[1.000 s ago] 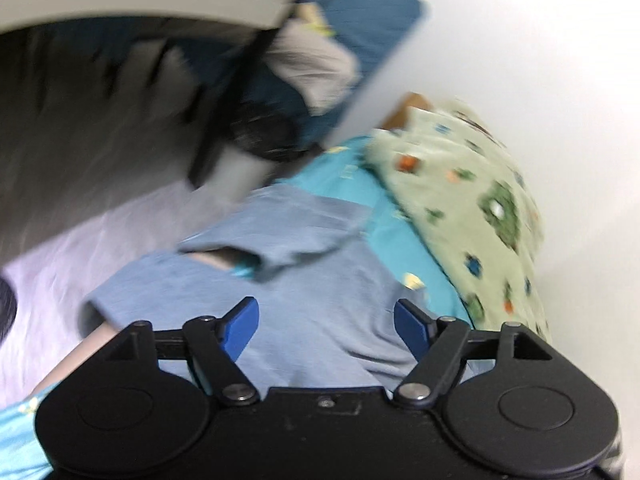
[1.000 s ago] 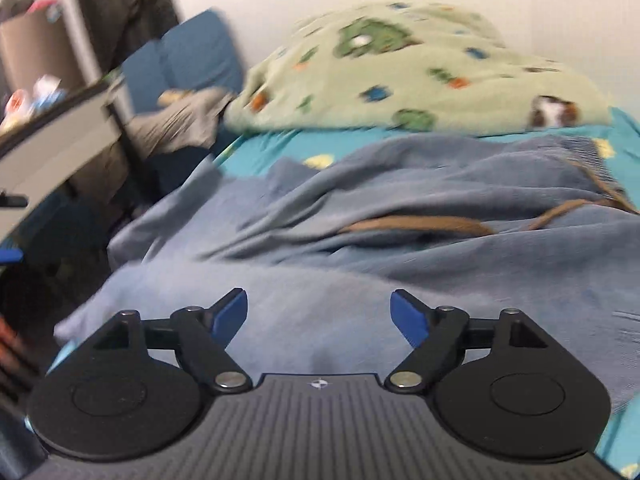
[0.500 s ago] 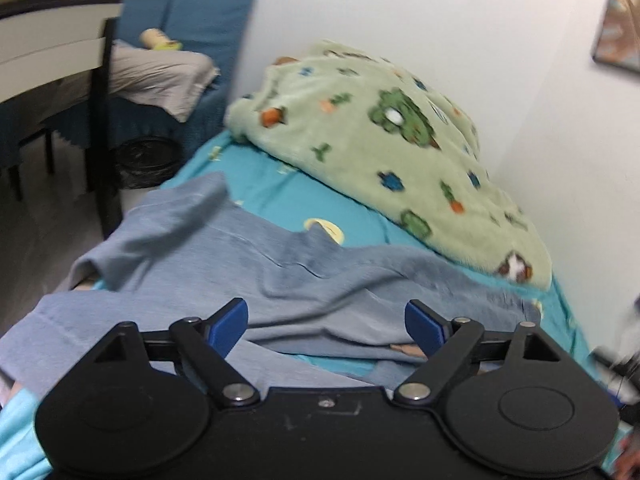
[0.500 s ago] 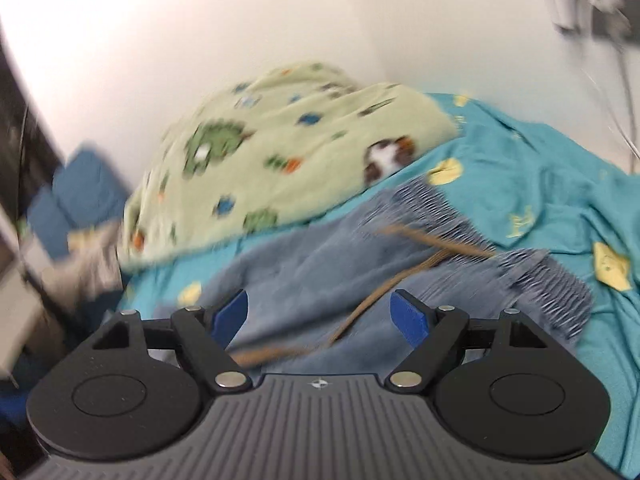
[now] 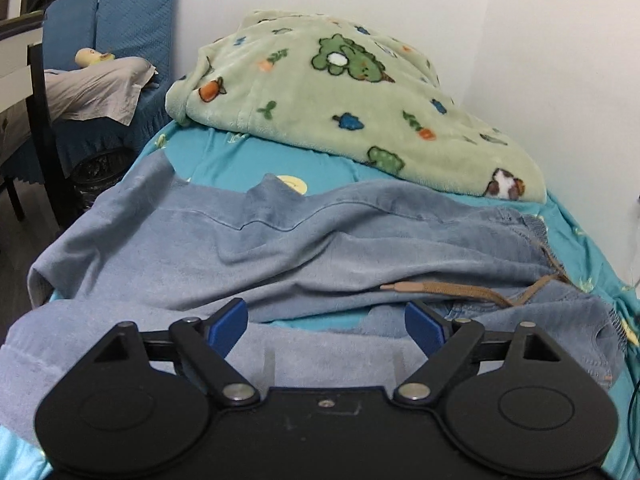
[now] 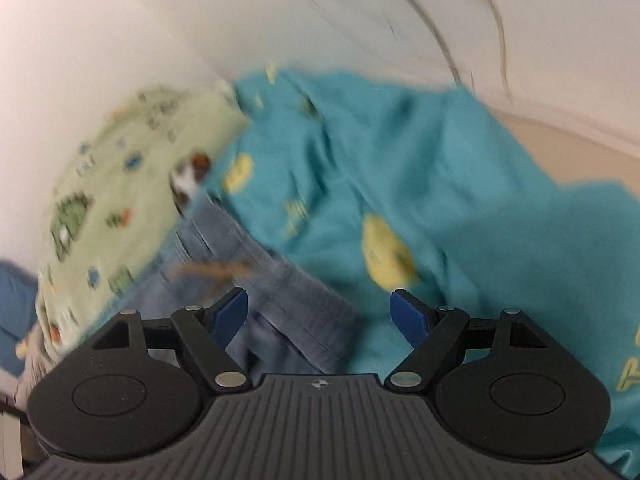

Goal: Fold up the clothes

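Grey-blue sweatpants (image 5: 248,248) lie rumpled across the teal bedsheet (image 5: 240,160), filling the middle of the left wrist frame, their tan drawstring (image 5: 444,290) trailing at right. A green patterned blanket (image 5: 340,92) is heaped behind them in the upper centre. The left claw (image 5: 326,320) is released above the nearest fold, gripping nothing. The right claw (image 6: 320,314), likewise released, hangs over the waistband in a blurred view.
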`<state>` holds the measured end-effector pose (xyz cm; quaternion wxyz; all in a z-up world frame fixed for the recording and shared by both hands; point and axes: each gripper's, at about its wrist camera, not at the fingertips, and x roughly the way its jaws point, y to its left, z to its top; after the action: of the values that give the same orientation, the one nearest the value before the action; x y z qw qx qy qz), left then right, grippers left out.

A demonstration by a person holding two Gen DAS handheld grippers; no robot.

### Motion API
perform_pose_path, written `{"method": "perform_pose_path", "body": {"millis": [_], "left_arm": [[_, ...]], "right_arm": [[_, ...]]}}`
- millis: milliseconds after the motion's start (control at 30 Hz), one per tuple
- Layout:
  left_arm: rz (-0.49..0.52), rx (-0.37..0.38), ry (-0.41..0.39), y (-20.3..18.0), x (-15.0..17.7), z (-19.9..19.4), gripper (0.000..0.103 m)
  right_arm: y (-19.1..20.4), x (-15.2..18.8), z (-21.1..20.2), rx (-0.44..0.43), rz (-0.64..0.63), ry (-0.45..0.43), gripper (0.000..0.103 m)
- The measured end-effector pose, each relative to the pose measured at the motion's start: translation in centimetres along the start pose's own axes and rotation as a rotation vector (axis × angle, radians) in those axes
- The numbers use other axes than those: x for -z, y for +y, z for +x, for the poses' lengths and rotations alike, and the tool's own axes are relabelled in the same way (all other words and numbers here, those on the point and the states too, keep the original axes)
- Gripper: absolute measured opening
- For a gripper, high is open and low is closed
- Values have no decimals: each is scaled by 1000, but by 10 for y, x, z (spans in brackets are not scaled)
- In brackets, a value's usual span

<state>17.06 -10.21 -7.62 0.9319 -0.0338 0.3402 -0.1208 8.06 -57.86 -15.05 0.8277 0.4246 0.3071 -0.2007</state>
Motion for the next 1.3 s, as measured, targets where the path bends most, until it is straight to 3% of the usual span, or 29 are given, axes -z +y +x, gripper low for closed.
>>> {"method": "perform_pose_path", "body": {"millis": [200,300,433,567,600,667,733,767,867,900,967,1033,1300], "left_arm": [[-93,20,21,10,-5,11,84],[-123,23,32,16,-6,12,84],[-143,28,36,19,-6,14,84],[-167,38,37,21,-4,12,84],[-177,45,36,22,-3,12,84],[-190,53,33,24,-3,10,84],[-195,48,30,25,-2,10,84],[-195,42,32,25,-1,11,84],[-192,22,41,26,1,15,84],[-191,18,45,27,2,16,84],[-188,9,52,27,4,18,84],[-179,0,50,26,5,19,84],[-139,8,-4,17,7,10,84]], "right_arm": [[8,17,24,-108,-3,112,80],[21,29,39,0,-73,143,80],[39,34,46,18,-172,63,75],[49,30,27,-108,-131,-79,47],[56,30,22,-149,-156,-109,46],[71,32,15,-212,-205,-147,45],[76,35,23,-203,-212,-113,49],[75,36,28,-164,-211,-90,55],[68,37,42,-90,-205,-35,54],[65,35,41,-96,-197,-31,50],[64,28,37,-80,-168,-22,32],[65,22,25,-64,-146,-10,24],[88,6,-49,-250,-102,-316,18]]}}
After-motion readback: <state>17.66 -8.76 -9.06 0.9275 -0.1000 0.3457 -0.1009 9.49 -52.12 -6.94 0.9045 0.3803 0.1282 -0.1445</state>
